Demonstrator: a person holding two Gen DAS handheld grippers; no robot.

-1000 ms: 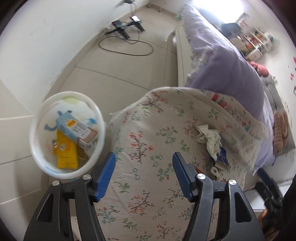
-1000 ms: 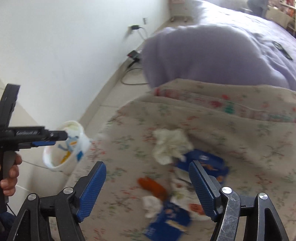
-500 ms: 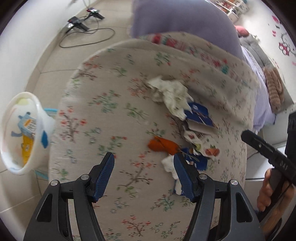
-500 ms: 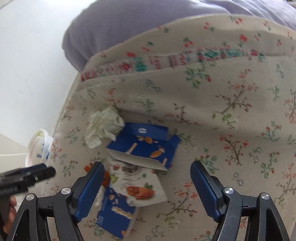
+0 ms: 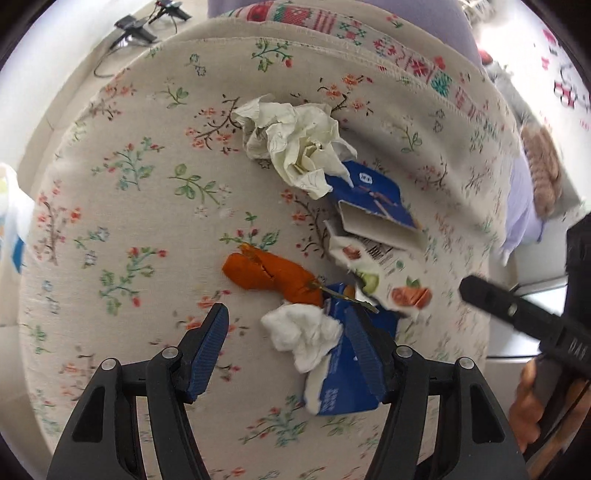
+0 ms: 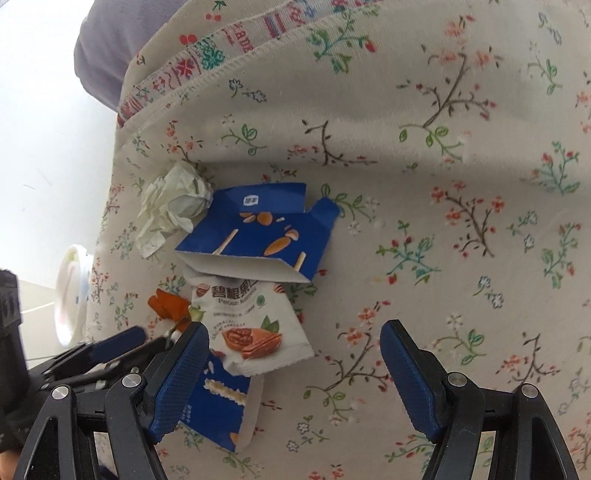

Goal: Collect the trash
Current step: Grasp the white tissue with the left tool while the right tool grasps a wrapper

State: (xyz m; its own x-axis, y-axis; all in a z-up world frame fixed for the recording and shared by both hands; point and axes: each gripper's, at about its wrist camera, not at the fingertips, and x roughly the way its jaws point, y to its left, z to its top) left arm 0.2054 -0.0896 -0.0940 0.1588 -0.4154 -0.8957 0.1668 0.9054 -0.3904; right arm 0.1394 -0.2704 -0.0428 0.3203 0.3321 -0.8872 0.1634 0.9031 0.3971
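Observation:
Trash lies in a pile on a floral bedcover (image 5: pixel 140 206): a crumpled cream paper (image 5: pixel 295 147), a flattened blue carton (image 5: pixel 373 203), a white pecan snack packet (image 5: pixel 384 273), an orange wrapper (image 5: pixel 273 275), a small white tissue (image 5: pixel 299 336) and a blue wrapper (image 5: pixel 343 391). My left gripper (image 5: pixel 291 347) is open just above the tissue and blue wrapper. My right gripper (image 6: pixel 295 369) is open and empty, right of the snack packet (image 6: pixel 251 325) and below the blue carton (image 6: pixel 266 236). The crumpled paper (image 6: pixel 173 206) lies left of the carton.
A white bin (image 6: pixel 70 295) stands on the floor off the bed's left edge. A lilac duvet (image 6: pixel 99 62) lies beyond the floral cover. Cables and a power strip (image 5: pixel 136 27) lie on the floor at the far left.
Both grippers have moved in closer over the trash pile. The bin has slid to the left edge of the left wrist view. Both stay open.

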